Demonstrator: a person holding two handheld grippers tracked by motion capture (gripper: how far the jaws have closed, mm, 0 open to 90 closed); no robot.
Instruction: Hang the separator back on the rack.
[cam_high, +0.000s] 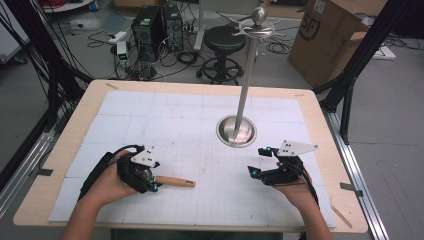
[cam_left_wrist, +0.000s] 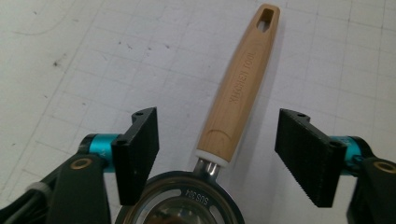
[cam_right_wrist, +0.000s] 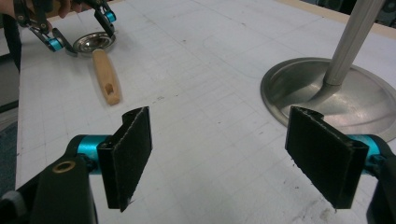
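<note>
Lining up my left gripper (cam_left_wrist: 217, 154) on the strainer (cam_left_wrist: 236, 100) – jaws apart, nothing clamped yet.
Next: squeeze that wooden handle, frame centre – my right gripper (cam_right_wrist: 219, 156) idles, jaws apart, lower right.

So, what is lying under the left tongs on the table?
A kitchen tool lies under the left tongs: its wooden handle points away between the two open pads, untouched, and part of its round metal head shows. The rest of the head is out of the picture.
</note>
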